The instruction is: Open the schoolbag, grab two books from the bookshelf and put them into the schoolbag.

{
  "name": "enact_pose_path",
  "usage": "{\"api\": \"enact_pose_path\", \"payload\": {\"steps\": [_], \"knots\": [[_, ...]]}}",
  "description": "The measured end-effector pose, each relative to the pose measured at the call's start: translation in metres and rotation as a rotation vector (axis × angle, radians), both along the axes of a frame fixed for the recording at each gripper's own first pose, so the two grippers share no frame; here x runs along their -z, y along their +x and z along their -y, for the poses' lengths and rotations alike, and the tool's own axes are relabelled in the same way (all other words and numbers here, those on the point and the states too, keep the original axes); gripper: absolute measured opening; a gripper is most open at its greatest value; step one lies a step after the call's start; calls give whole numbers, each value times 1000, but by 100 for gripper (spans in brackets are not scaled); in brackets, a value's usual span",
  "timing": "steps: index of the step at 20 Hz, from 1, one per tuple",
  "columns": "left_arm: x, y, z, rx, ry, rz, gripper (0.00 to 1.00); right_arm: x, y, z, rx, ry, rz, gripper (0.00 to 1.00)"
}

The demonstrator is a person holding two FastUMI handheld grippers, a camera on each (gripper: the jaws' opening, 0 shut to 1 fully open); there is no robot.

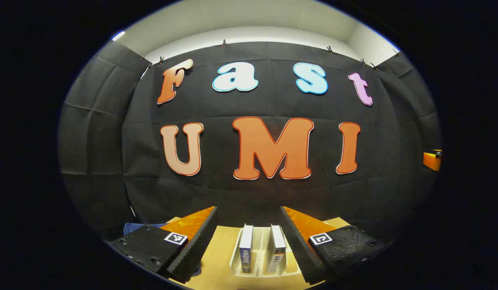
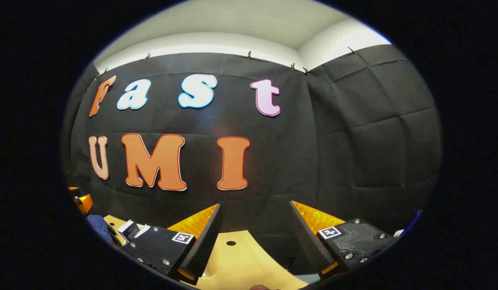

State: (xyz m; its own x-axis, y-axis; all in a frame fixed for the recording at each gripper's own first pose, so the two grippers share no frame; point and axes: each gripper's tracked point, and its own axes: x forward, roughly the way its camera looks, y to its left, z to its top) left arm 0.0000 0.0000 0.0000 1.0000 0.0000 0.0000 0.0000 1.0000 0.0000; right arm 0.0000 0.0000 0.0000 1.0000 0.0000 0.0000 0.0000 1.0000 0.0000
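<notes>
Grippers both raised before the booth's black cloth wall, fingers spread, nothing held.

Left gripper: fingers wide apart at 6 o'clock of the left gripper view; between them, farther off on the tan surface, a white bookshelf holds two upright books, one with a dark spine and, just beside it, one with a pale spine. Blue fabric, possibly the schoolbag, shows at 7 o'clock behind the left finger. Right gripper: fingers apart over the tan surface, which has a small dark hole. At 8 o'clock of the right gripper view lie blue fabric and the books; the other gripper's orange part sits at 9 o'clock.
</notes>
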Motion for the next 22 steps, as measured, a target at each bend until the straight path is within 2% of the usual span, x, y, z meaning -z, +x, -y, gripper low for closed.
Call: {"api": "enact_pose_path", "payload": {"steps": [1,5,6,8,9,12,13,14,16,19,20,22], "knots": [[4,1,-5,19,15,-7,93,0,-3,-15,19,6,-5,96],[2,13,-25,81,30,14,94,-3,-20,-74,76,-38,7,96],[0,16,-28,96,31,22,94,-3,-25,-91,71,-43,8,100],[-3,23,-36,119,36,39,94,-1,-35,-117,74,-67,1,89],[-4,25,-39,130,35,45,93,-2,-38,-127,78,-83,-2,96],[-10,28,-45,149,13,66,94,-5,-50,-146,88,-115,-5,100],[-10,29,-46,155,6,71,94,-7,-52,-152,83,-115,-1,96],[-12,28,-47,158,3,75,94,-8,-55,-157,82,-113,0,100],[-14,27,-51,159,1,88,93,-10,-58,-168,63,-111,5,96],[-14,26,-51,150,-15,102,94,-10,-58,-184,20,-108,20,100],[-14,24,-49,149,-20,103,94,-6,-58,-190,1,-102,15,96],[-12,21,-49,137,-28,99,94,3,-60,-203,-51,-83,-2,96]]}}
